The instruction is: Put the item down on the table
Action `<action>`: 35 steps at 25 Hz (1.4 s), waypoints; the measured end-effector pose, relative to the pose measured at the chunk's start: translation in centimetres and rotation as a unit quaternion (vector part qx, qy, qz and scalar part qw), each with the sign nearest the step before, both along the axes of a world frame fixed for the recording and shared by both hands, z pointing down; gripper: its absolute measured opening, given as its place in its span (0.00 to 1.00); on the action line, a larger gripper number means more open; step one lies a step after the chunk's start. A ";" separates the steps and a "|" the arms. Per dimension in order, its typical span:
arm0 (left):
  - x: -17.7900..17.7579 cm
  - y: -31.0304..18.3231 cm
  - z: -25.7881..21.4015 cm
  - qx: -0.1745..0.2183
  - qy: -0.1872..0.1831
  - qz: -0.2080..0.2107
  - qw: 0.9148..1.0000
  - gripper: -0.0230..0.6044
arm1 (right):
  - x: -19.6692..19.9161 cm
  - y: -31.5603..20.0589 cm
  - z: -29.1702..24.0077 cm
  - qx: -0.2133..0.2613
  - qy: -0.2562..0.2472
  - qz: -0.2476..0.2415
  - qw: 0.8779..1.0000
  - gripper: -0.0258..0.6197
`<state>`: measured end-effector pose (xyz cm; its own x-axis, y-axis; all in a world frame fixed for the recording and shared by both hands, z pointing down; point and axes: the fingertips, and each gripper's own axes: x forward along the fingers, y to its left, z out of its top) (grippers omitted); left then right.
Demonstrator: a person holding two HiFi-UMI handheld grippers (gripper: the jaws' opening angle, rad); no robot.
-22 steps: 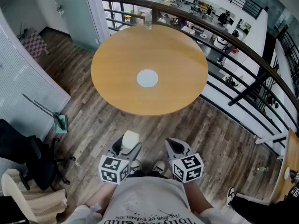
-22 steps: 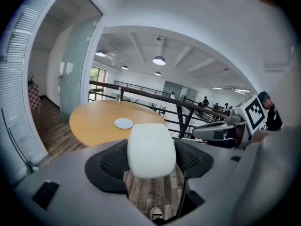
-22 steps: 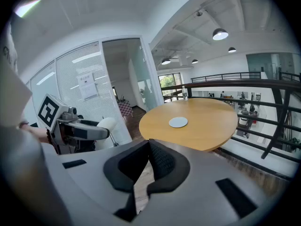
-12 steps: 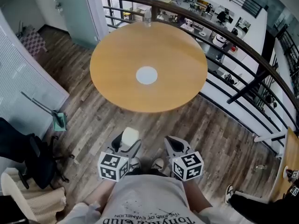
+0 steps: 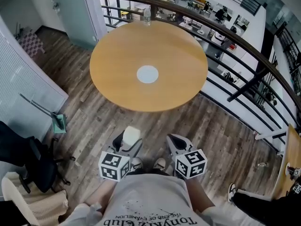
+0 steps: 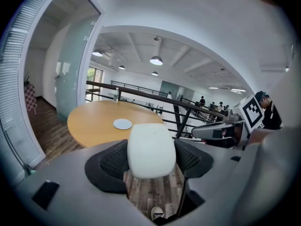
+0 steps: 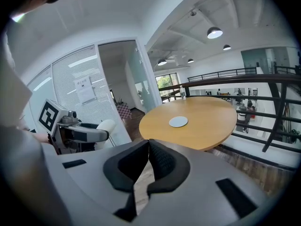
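My left hand-held gripper [image 5: 129, 142] grasps the white rounded block [image 6: 151, 149] above the floor, short of the round worktop [image 5: 117, 51]. My right hand-held gripper [image 7: 148, 161] is clenched empty. If I release early, the block falls.

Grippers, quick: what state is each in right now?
Left gripper: closed on the white rounded item.
Right gripper: closed, nothing between its jaws.
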<state>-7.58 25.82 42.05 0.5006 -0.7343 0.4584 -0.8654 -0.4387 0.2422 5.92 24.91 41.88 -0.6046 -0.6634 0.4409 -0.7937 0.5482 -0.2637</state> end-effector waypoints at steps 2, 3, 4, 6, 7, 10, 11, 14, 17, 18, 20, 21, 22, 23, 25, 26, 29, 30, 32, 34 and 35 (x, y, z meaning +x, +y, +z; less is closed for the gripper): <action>-0.5 0.0 -0.3 0.002 0.003 0.001 1.000 0.56 | -0.4 -0.1 -0.2 0.000 0.004 0.003 1.000 0.08; -0.9 0.0 -0.5 0.004 0.004 0.002 1.000 0.56 | -0.6 -0.2 -0.4 0.000 0.006 0.005 1.000 0.08; -1.4 0.0 -0.7 0.005 0.004 0.002 1.000 0.56 | -0.9 -0.3 -0.6 0.001 0.007 0.006 1.000 0.08; -2.4 0.1 -0.9 0.007 0.003 0.003 1.000 0.56 | -1.7 -0.3 -1.0 0.004 0.006 0.005 1.000 0.08; -2.9 0.3 -0.8 0.006 0.003 0.003 1.000 0.56 | -2.0 -0.2 -1.1 0.006 0.006 0.004 1.000 0.08; -4.2 0.8 -0.4 0.005 0.004 0.005 1.000 0.56 | -2.9 0.4 -0.8 0.012 0.015 0.003 1.000 0.08; -4.6 0.9 -0.3 0.006 0.003 0.007 1.000 0.56 | -3.2 0.6 -0.7 0.012 0.017 0.005 1.000 0.08; -5.1 0.8 -0.3 0.005 0.003 0.013 1.000 0.56 | -3.6 1.0 -0.3 0.005 0.015 0.011 1.000 0.08; -5.0 0.6 -0.3 0.004 0.005 0.022 1.000 0.56 | -3.5 1.1 0.0 -0.004 0.017 0.015 1.000 0.08; -4.8 0.5 -0.3 0.003 0.006 0.025 1.000 0.56 | -3.3 0.9 0.2 -0.006 0.016 0.019 1.000 0.08; -4.5 0.0 -0.1 0.002 0.007 0.030 1.000 0.56 | -2.9 0.3 0.5 -0.009 0.010 0.028 1.000 0.08; -4.5 -0.4 0.1 0.001 0.006 0.031 1.000 0.56 | -2.8 -0.1 0.6 -0.010 0.007 0.030 0.999 0.08; -4.4 -0.8 0.1 0.001 0.005 0.031 1.000 0.56 | -2.7 -0.6 0.8 -0.011 0.004 0.031 0.999 0.08; -4.4 -1.2 0.2 0.001 0.005 0.030 1.000 0.56 | -2.6 -1.2 0.9 -0.012 0.003 0.031 0.999 0.08; -4.5 -2.4 0.3 0.000 0.004 0.026 1.000 0.56 | -2.6 -2.5 1.1 -0.013 0.001 0.029 0.999 0.08; -4.5 -3.2 0.3 -0.001 0.004 0.024 1.000 0.56 | -2.5 -3.3 1.1 -0.013 0.000 0.028 1.000 0.08; -4.0 -5.8 0.4 0.002 -0.003 0.018 1.000 0.56 | -2.2 -6.2 1.0 -0.008 -0.004 0.022 1.000 0.08; -3.7 -6.7 0.5 0.006 -0.010 0.019 1.000 0.56 | -2.0 -7.1 1.1 -0.007 -0.005 0.021 1.000 0.08; -3.0 -8.4 0.6 0.014 -0.027 0.025 0.999 0.56 | -1.5 -9.1 1.3 -0.008 -0.006 0.019 1.000 0.08; -2.4 -10.4 0.5 0.010 -0.021 0.027 0.999 0.56 | -1.0 -11.4 1.3 -0.009 -0.008 0.018 1.000 0.08; -2.1 -11.6 0.5 0.004 -0.010 0.026 1.000 0.56 | -0.8 -12.7 1.2 -0.009 -0.008 0.016 1.000 0.08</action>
<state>-9.64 14.21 42.53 0.5289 -0.7113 0.4629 -0.8461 -0.4845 0.2223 5.16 12.17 43.06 -0.5906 -0.6745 0.4429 -0.8062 0.5176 -0.2867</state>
